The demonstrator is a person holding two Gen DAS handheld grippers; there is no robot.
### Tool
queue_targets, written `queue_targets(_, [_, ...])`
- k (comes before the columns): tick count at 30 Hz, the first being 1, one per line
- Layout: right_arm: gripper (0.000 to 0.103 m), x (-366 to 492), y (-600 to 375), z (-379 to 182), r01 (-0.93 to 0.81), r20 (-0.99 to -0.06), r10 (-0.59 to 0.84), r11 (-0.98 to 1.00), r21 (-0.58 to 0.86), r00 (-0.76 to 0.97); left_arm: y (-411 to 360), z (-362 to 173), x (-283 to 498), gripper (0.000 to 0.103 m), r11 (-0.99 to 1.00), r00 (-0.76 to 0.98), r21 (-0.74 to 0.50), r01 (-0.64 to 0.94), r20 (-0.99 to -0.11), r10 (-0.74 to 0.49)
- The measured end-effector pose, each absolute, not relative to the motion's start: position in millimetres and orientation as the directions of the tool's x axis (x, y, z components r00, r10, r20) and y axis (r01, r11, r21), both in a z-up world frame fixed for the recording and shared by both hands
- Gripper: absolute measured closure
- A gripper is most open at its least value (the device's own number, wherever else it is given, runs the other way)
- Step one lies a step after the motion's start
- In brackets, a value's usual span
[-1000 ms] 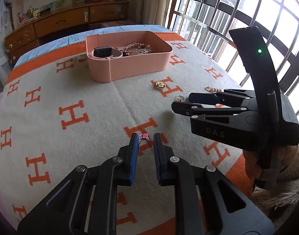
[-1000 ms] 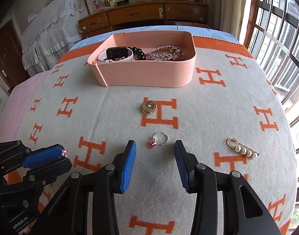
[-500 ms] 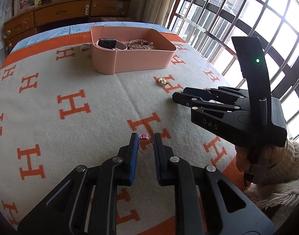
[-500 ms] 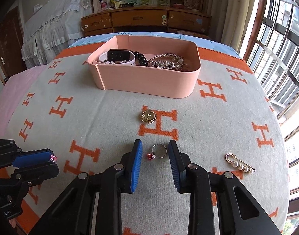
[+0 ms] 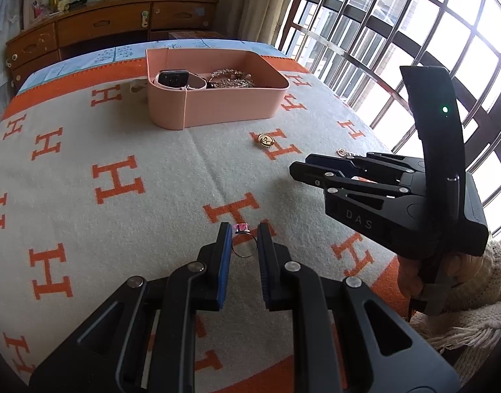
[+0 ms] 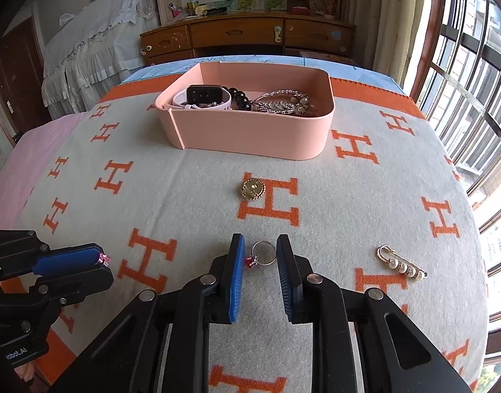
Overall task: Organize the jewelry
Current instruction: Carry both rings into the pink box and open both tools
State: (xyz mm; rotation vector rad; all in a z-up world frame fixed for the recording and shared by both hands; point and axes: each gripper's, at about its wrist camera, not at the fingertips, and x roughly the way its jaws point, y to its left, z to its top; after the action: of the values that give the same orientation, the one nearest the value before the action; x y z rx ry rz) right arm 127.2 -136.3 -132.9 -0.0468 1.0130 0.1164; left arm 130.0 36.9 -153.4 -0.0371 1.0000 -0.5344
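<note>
My left gripper (image 5: 244, 239) is shut on a thin ring with a pink stone (image 5: 243, 247) and holds it above the blanket; it also shows in the right wrist view (image 6: 99, 262) with the pink stone (image 6: 105, 259) at its tip. My right gripper (image 6: 260, 253) is shut on a silver ring with a red stone (image 6: 261, 255), just above the blanket. It shows in the left wrist view (image 5: 307, 167). A pink box (image 6: 250, 131) at the back holds a watch (image 6: 204, 96), black beads and a silver brooch (image 6: 283, 101).
A round gold brooch (image 6: 252, 189) lies on the H-patterned blanket (image 6: 152, 196) between my right gripper and the box. A pearl pin (image 6: 401, 263) lies to the right. A barred window is at the right, a wooden dresser at the back.
My right gripper closed from wide open onto the red-stone ring. My left gripper kept hold of the pink-stone ring and lifted it a little.
</note>
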Motion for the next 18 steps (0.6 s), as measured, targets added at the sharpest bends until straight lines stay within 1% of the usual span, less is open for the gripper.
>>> queue_targets(4, [0.083, 122, -136, -111, -0.146, -0.831, 0.103, 0.989, 0.026, 0.547, 37, -134, 141, 0.09, 0.881, 0.441, -0.261, 0.395, -0.787, -0.431])
queue_targets(8, [0.083, 128, -139, -73, -0.164, -0.798, 0.141, 0.985, 0.054, 0.585, 37, -96, 164, 0.09, 0.888, 0.477, -0.247, 0.387, -0.771, -0.422])
queue_targets(14, [0.083, 163, -154, -10, -0.157, -0.736, 0.186, 0.982, 0.11, 0.651, 24, -30, 212, 0.09, 0.908, 0.584, -0.165, 0.385, -0.718, -0.378])
queue_targets(18, [0.083, 198, -168, 12, -0.131, -0.716, 0.196, 0.981, 0.146, 0.669, 13, -10, 251, 0.09, 0.921, 0.623, -0.157, 0.357, -0.694, -0.36])
